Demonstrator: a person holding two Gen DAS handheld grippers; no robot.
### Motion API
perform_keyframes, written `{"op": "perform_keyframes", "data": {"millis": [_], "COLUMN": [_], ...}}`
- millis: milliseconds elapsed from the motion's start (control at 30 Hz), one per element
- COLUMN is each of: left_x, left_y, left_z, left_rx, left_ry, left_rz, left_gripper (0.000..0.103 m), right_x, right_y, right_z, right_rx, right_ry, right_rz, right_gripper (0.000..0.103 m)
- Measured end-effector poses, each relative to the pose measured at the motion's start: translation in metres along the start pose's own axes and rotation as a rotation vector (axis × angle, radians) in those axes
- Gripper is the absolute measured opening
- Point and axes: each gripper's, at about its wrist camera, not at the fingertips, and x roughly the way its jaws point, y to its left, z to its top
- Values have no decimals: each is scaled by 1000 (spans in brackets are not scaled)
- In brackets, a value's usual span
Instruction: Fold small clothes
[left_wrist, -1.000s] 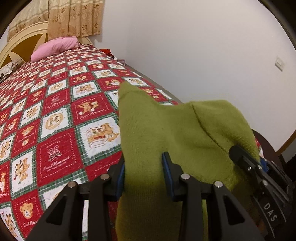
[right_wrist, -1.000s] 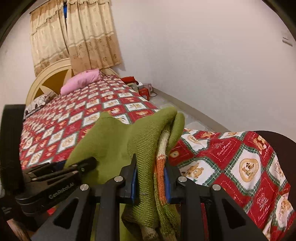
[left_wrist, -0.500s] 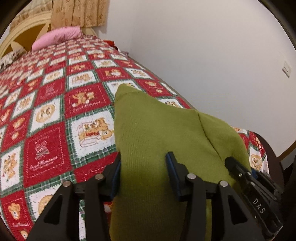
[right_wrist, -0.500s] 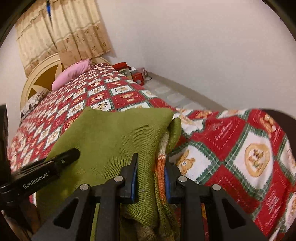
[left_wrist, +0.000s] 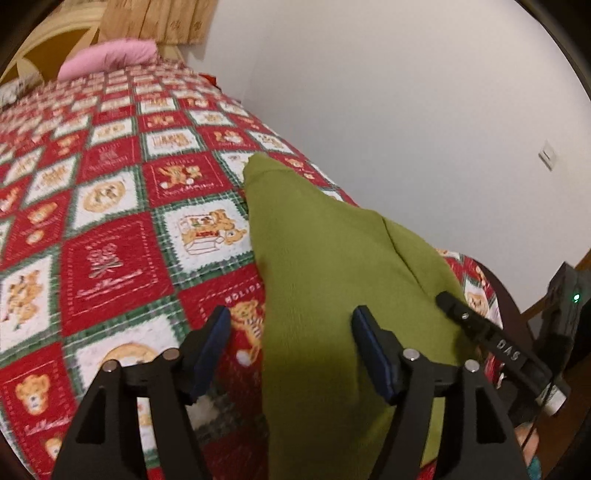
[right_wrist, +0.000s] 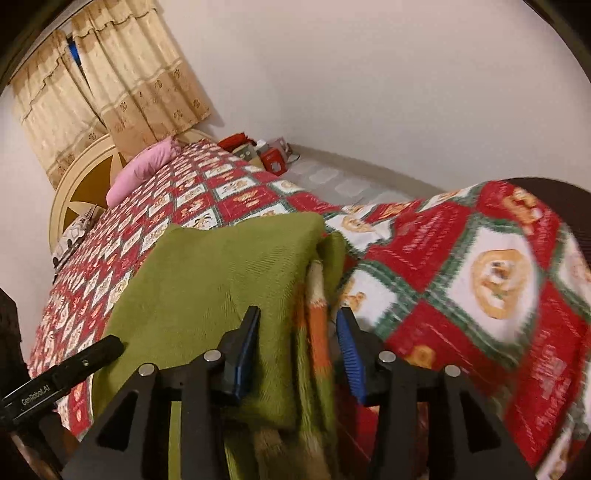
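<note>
Item: green knit garment (left_wrist: 332, 266) on bed (left_wrist: 110, 258), long axis running toward pink pillow (left_wrist: 107, 61).
L gripper (left_wrist: 291, 350): fingers just spreading, garment edge between, unpinched.
R gripper (right_wrist: 299, 347): fingers just spreading, folded edge loose between; both equally near.

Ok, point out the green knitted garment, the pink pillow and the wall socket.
green knitted garment (left_wrist: 325, 266): left wrist view, middle of its top face.
pink pillow (right_wrist: 142, 168): right wrist view, its middle.
wall socket (left_wrist: 547, 154): left wrist view, plate centre.

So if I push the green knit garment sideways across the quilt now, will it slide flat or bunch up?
Likely bunch: the green knit garment looks soft and already creases into folds. Its fuzzy knit would probably drag on the quilt. The stacked layers at its right edge may shift apart.
</note>
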Motion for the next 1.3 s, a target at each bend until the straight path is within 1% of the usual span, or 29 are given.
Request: {"op": "perform_keyframes", "data": {"millis": [67, 133, 167, 233, 367, 500, 533, 600, 700, 767, 833, 867, 933, 1033, 1067, 1100, 1133, 1167, 1200, 1233, 1267, 1300], "left_x": [-7, -11, -11, -8, -6, -6, -5, -3, 1, 3, 3, 2, -1, -4, -5, -5, -7, -9, -11, -13, -16, -19], "left_y": [-2, -3, -4, -6, -4, -9, -10, -11, -9, -6, -4, -6, -13, -24, -28, -30, -31, -29, -25, -19, -14, -10], "left_z": [-7, -15, -18, -20, -19, -21, -21, -23, -26, -27, -31, -33, -42, -58, -63, -63, -64, -63, -60, -57, -54, -51], "left_rx": [12, 13, 15, 22, 6, 33, 36, 35, 4, -25, -34, -23, 37, 120, 144, 150, 146, 129, 94, 50, 16, -11], "left_ry": [-3, -13, -18, -17, -9, -12, -5, 4, 29, 59, 92, 99, 123, 122, 114, 112, 111, 111, 117, 124, 128, 131], "left_rz": [-1, 5, 15, 40, 56, 82, 84, 83, 65, 24, -16, -24, -52, -69, -76, -86, -101, -112, -136, -161, -175, -189], "left_gripper": [78, 84, 89, 90, 91, 91, 91, 93, 96, 97, 100, 101, 102, 102, 100, 94, 92, 86, 78, 72, 61, 52], "right_x": [-14, -32, -38, -52, -57, -42, -39, -35, -31, -31, -33, -36, -43, -48, -48, -47, -48, -48, -48, -49, -50, -51], "right_y": [-1, 3, 4, 9, 23, 30, 29, 22, 9, 0, 1, 3, 5, 4, 5, 5, 7, 8, 8, 4, 2, -2], "right_z": [-4, -9, -10, -17, -31, -45, -49, -51, -50, -50, -52, -55, -63, -70, -71, -71, -71, -70, -69, -67, -66, -65], "right_rx": [-1, -26, -38, -68, -152, -229, -233, -200, -136, -77, -89, -103, -125, -129, -124, -118, -112, -100, -83, -40, -10, 27], "right_ry": [-14, -36, -42, -48, -24, 23, 24, 43, 70, 95, 129, 139, 146, 139, 138, 140, 147, 156, 164, 181, 190, 200], "right_rz": [-1, -12, -16, -12, -21, -99, -111, -97, -45, 3, 12, 21, 41, 55, 55, 55, 67, 75, 82, 119, 149, 189], "right_gripper": [43, 43, 43, 44, 44, 44, 44, 43, 43, 44, 44, 44, 44, 44, 41, 34, 30, 28, 25, 24, 23, 22]}}
